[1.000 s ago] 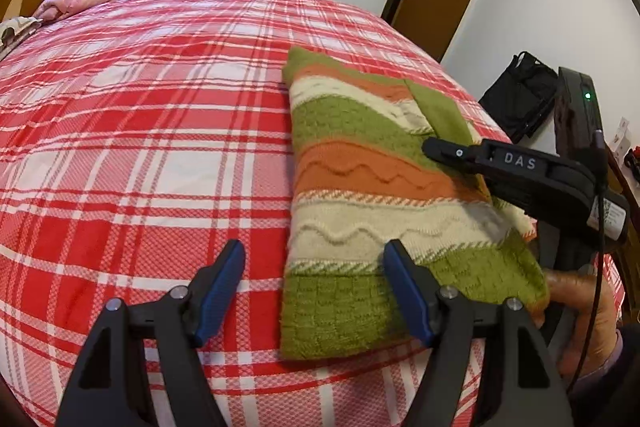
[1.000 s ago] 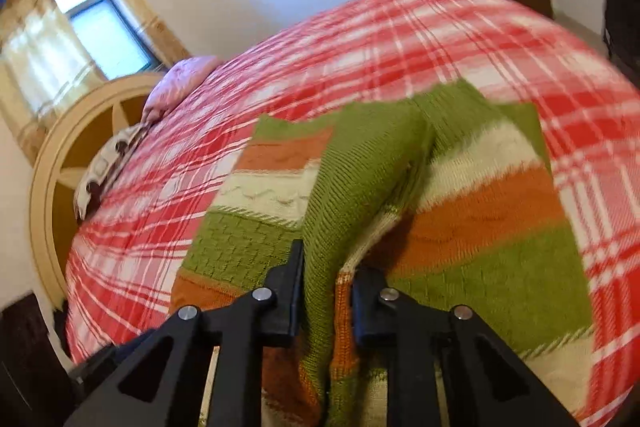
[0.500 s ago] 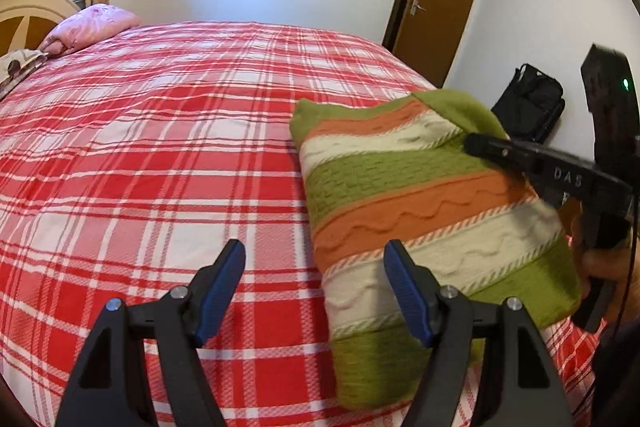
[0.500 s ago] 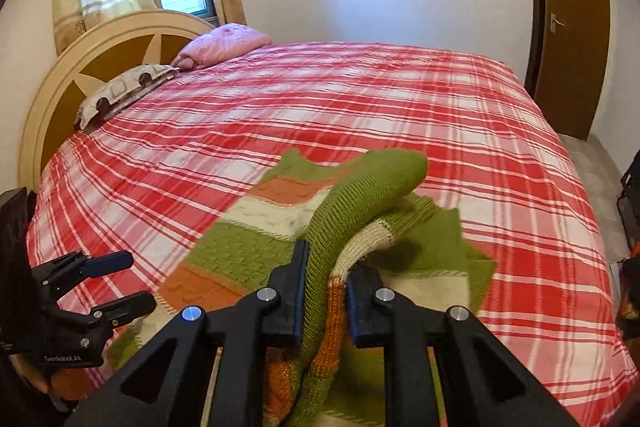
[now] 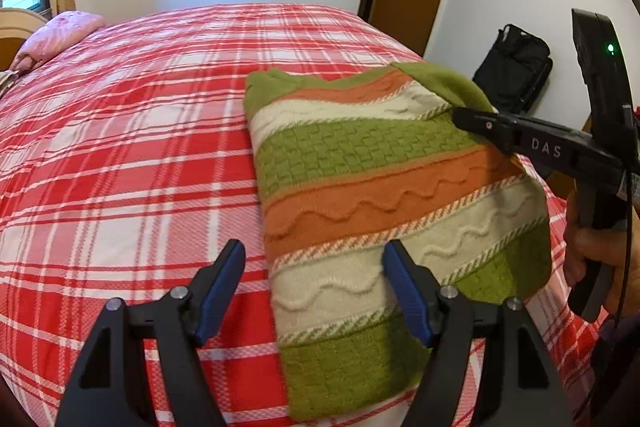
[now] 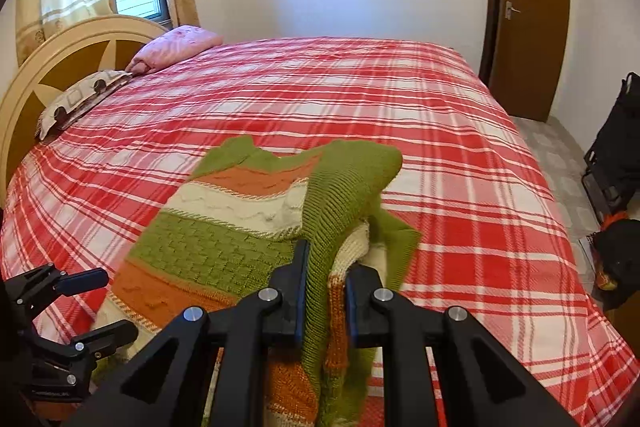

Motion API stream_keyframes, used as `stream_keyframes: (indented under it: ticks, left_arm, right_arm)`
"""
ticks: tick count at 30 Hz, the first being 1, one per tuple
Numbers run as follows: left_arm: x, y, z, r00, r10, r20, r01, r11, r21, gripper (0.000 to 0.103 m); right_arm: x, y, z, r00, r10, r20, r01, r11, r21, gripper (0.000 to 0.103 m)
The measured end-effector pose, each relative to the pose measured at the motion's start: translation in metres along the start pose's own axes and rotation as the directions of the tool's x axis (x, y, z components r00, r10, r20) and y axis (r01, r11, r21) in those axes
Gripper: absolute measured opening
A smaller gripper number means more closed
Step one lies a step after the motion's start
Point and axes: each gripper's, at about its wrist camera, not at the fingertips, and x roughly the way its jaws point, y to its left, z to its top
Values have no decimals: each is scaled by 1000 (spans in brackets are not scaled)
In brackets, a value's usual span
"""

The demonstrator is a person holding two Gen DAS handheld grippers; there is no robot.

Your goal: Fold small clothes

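Since the earlier frame the striped sweater point(image 5: 384, 195) sits higher and more slanted in the left wrist view, its far green edge lifted off the red plaid bedspread point(image 5: 132, 147). At lower left the left gripper point(image 5: 314, 283) gapes empty with one blue pad over the knit. At right, the right gripper point(image 6: 326, 291) clamps the green fold.

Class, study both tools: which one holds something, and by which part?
The right tool pinches the striped knitted sweater by a bunched fold at its green edge. The left tool is open, holding nothing.
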Motion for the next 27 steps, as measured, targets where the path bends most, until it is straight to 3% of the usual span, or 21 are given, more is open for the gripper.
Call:
stream_keyframes:
  ticks: [7, 13, 19, 22, 23, 24, 26, 27]
  left_arm:
    - [10, -8, -3, 1000, 12, -29, -11, 1000, 22, 75]
    - [19, -8, -6, 999, 22, -49, -21, 1000, 22, 82]
    - [13, 4, -12, 998, 4, -63, -4, 1000, -3, 90]
    - [5, 12, -14, 999, -6, -48, 5, 1000, -11, 90]
    - [2, 15, -14, 999, -10, -42, 9, 1000, -19, 90]
    - [-1, 18, -15, 999, -18, -37, 17, 999, -27, 90]
    - [-5, 24, -17, 999, -24, -34, 23, 998, -50, 90]
    - [-5, 26, -18, 999, -23, -37, 21, 998, -60, 90]
  right_arm:
    - [26, -12, -18, 998, -51, -39, 52, 998, 30, 14]
    - [29, -24, -22, 999, -2, -34, 7, 990, 139, 15]
    - [-26, -41, -41, 993, 114, 32, -118, 932, 341, 24]
    - [-64, -35, -65, 988, 136, 79, -156, 917, 367, 25]
    - [-75, -29, -75, 985, 145, 89, -168, 913, 372, 30]
    - [-83, -23, -84, 984, 156, 89, -178, 908, 378, 43]
    - [-88, -13, -97, 986, 149, 78, -168, 908, 385, 58]
    - [-89, -8, -103, 986, 148, 71, -164, 909, 382, 58]
